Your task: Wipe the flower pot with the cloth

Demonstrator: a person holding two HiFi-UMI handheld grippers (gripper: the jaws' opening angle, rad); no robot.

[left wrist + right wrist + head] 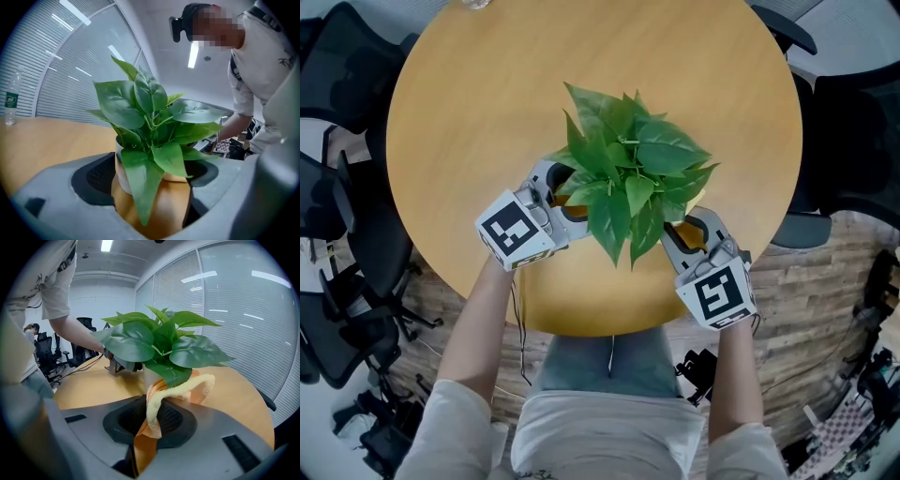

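Observation:
A leafy green plant (628, 178) stands in a white flower pot (123, 173) near the front of the round wooden table (487, 94). In the head view the leaves hide the pot. My left gripper (567, 199) is at the pot's left side. Seen from its own camera, the left gripper (152, 187) has its jaws spread wide around the pot, and I see no pad pressing on it. My right gripper (689, 234) is at the pot's right, shut on an orange and yellow cloth (154, 408). The cloth arches from the jaws up to the pot's wall (150, 373).
A clear water bottle (10, 101) stands at the table's far edge. Black office chairs (347, 75) ring the table on the left and on the right (853, 141). Cables and gear lie on the floor by the person's legs.

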